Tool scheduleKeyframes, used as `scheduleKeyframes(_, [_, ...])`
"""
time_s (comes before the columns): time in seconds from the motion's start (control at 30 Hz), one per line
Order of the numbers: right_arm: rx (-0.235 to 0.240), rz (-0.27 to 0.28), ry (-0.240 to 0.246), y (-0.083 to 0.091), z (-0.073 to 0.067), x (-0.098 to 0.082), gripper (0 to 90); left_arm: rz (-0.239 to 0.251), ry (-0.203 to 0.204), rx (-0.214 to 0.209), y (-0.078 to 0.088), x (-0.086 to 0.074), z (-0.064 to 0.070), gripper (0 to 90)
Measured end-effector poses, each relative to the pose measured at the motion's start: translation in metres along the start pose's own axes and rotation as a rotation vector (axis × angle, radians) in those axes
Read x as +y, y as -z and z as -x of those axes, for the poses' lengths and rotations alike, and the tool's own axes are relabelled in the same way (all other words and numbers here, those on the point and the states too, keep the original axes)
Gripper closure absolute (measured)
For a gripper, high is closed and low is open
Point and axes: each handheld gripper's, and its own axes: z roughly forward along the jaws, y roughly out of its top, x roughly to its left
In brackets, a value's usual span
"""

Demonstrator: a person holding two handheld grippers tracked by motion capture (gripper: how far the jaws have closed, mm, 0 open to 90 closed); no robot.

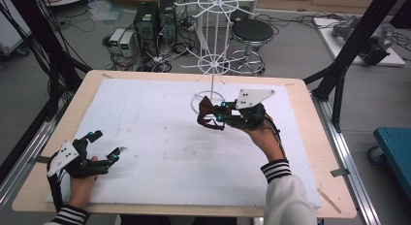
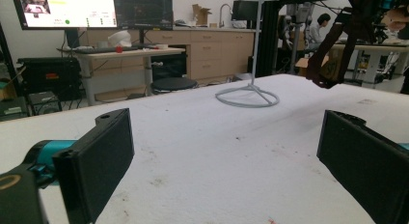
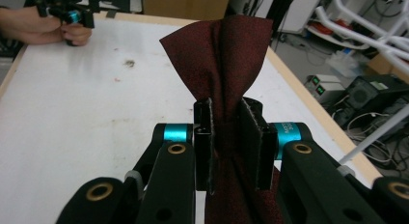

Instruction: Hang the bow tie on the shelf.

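While pinched at its knot between the closed jaws of the right gripper, the dark red bow tie hangs clear of the table, one wing fanned above the pads and the other falling below them.

Item: bow tie, woven, dark red, with a dark strap looping beneath it. Long axis runs across the jaw line, wing to wing; in the high view it stands at the tip of the right gripper, on the side facing the stand.

Nearest fixture: white wire display stand, ring base resting on the white foam sheet, thin post rising to two spoked wheels. In the high view the tie sits just beside the base ring and low on the post; how far it stands above the sheet cannot be read there. The spokes lie above and beyond the tie, so any hanging move would likely go up and away from the person.

Other hand: left gripper, jaws spread wide and holding nothing, rests low at the near left of the sheet, well apart from tie and stand. The right hand is plainly the nearer.

Support: wooden table under the sheet.
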Motion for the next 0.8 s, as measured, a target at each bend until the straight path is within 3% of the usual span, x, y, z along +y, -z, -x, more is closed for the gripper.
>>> scheduleKeyframes(0.47, [-0.076,0.097,-0.042,0.016,0.006,0.009,76.8,0.001,-0.002,0.0,0.0,0.0,0.0,6.2])
scheduleKeyframes(0.8, [-0.132,0.129,-0.072,0.023,0.012,0.01,76.9,0.001,0.0,0.0,0.0,0.0,0.0,6.2])
